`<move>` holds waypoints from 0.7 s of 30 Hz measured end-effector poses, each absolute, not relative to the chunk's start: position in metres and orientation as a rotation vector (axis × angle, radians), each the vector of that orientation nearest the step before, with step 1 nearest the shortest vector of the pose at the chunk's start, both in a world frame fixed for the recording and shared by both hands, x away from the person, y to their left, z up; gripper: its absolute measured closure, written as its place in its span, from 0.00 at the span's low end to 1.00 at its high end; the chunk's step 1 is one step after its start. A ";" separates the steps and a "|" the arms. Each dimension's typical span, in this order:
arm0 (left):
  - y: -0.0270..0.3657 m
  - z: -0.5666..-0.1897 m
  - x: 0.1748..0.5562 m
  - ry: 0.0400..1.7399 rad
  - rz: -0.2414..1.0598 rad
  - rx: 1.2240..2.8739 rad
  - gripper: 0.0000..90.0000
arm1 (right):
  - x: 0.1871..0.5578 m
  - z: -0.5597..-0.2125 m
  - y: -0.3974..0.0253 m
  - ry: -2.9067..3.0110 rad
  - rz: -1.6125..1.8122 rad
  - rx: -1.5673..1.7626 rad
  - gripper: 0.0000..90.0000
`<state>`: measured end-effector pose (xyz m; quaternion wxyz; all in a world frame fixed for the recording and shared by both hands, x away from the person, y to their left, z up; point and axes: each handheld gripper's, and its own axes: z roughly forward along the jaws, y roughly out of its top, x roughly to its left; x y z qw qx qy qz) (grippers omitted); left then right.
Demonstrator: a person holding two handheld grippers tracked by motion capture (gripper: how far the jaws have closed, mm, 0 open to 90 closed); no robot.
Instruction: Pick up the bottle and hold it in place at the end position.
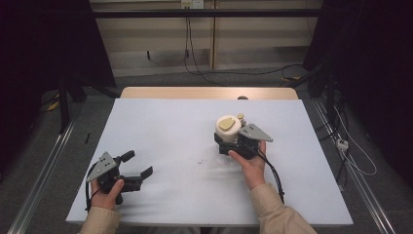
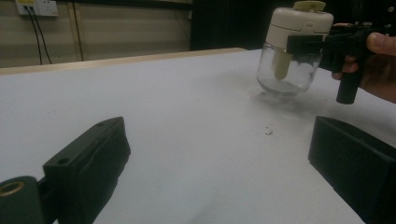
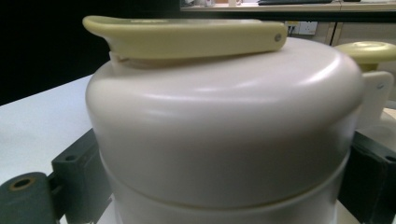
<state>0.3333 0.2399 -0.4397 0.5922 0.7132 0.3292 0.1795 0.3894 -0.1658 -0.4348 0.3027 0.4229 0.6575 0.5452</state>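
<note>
We see the right claw (image 1: 233, 142) closed around the cream lid of a glass jar (image 2: 288, 70), which stands right of centre on the white bench (image 1: 170, 146). The left claw (image 1: 137, 165) rests wide open and empty, well apart.

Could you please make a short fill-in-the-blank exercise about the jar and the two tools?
1. The right tool is shut on the ____ of the jar.
2. The jar's body is made of clear ____.
3. The left tool has its jaws ____ and holds nothing.
4. The jar stands on a ____ table.

Missing words: lid; glass; open; white
</note>
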 end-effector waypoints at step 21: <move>0.240 -0.440 0.333 0.765 0.420 1.663 0.05 | 0.398 -0.436 -0.150 1.752 1.469 1.129 0.08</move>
